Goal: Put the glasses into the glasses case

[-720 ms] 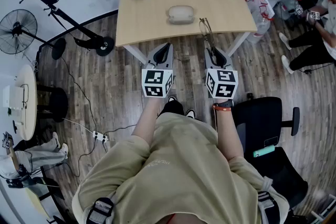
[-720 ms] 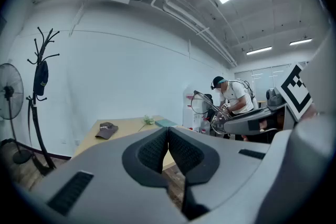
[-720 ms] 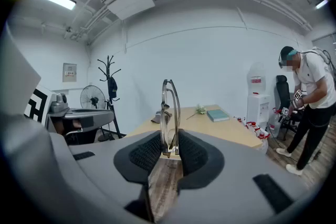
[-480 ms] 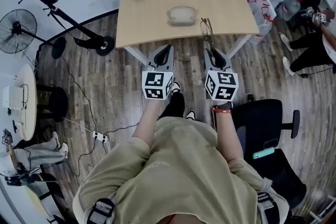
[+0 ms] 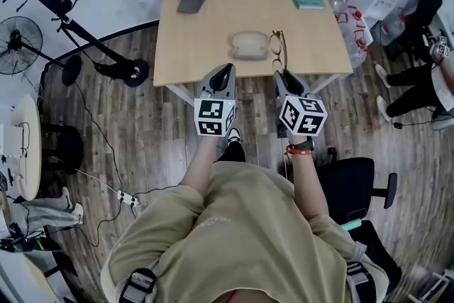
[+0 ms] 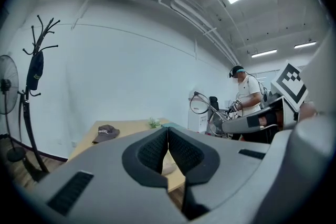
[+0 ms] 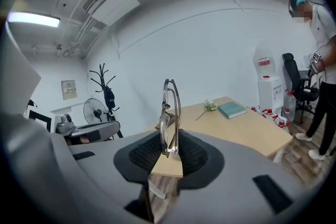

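The wooden table (image 5: 213, 18) bears a pale glasses case (image 5: 249, 45) near its front edge. The left gripper (image 6: 168, 132) sits with its jaws pressed together, empty. The right gripper (image 7: 169, 148) clamps the folded glasses (image 7: 171, 107) upright, just right of the case in the head view.

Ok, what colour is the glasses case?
Pale beige; the glasses case shows best in the head view.
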The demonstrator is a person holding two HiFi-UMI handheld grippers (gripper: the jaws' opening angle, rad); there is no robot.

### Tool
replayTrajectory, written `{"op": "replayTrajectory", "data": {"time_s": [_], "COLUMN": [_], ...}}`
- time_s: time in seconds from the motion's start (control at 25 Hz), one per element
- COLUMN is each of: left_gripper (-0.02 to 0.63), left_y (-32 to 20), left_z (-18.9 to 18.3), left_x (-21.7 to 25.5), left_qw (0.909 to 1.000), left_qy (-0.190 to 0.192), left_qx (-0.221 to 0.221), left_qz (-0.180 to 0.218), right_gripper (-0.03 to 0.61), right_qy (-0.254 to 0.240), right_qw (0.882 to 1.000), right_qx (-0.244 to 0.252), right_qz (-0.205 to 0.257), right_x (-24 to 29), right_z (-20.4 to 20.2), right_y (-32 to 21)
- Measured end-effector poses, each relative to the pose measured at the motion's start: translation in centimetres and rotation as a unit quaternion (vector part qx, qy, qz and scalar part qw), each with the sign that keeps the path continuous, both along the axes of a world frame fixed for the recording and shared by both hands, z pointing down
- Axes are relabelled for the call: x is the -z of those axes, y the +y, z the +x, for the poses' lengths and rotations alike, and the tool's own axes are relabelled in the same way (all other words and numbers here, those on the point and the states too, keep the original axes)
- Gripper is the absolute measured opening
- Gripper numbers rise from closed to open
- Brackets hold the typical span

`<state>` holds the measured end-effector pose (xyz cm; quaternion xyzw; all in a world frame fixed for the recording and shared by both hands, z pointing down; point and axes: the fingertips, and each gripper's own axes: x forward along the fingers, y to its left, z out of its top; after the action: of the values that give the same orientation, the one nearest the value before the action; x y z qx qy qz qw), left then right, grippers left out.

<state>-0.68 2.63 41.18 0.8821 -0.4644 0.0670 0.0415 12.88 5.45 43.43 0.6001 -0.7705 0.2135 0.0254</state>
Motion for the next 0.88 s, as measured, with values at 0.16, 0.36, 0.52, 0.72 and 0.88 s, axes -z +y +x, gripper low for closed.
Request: {"op": "replayTrajectory", "data": {"time_s": [0.16,0.36,0.52,0.72,0.88], "left_gripper": [0.023,0.023,0.023,0.023,0.023], "left_y": [-5.9,-11.7,-15.4,-19.7,-22.0], "left_z": [-0.8,-1.5,-2.1,-3.0,-4.3], "left_x": [0.6,0.8,0.2,-1.0,-2.4], "left_qw": [0.9999,0.9999,0.9999,0.9998,0.9996], "left_qy": [0.009,0.010,0.008,0.006,0.005], "left_qx": [0.006,0.000,-0.001,-0.003,-0.012], "left_qz": [0.003,-0.001,-0.007,-0.016,-0.025], "right_gripper": [0.106,0.107,0.109,0.109,0.109], "right_qy": [0.005,0.014,0.031,0.027,0.018], "right_qw": [1.000,1.000,0.997,0.995,0.995], "right_qx": [0.013,0.021,0.072,0.094,0.088], "right_qz": [-0.001,-0.007,-0.009,-0.025,-0.031], "right_x": [0.5,0.5,-0.3,-1.8,-2.8], "right_z": [-1.0,-2.3,-4.1,-5.3,-6.3], "right_y": [-5.7,-11.3,-14.8,-19.1,-21.6]}}
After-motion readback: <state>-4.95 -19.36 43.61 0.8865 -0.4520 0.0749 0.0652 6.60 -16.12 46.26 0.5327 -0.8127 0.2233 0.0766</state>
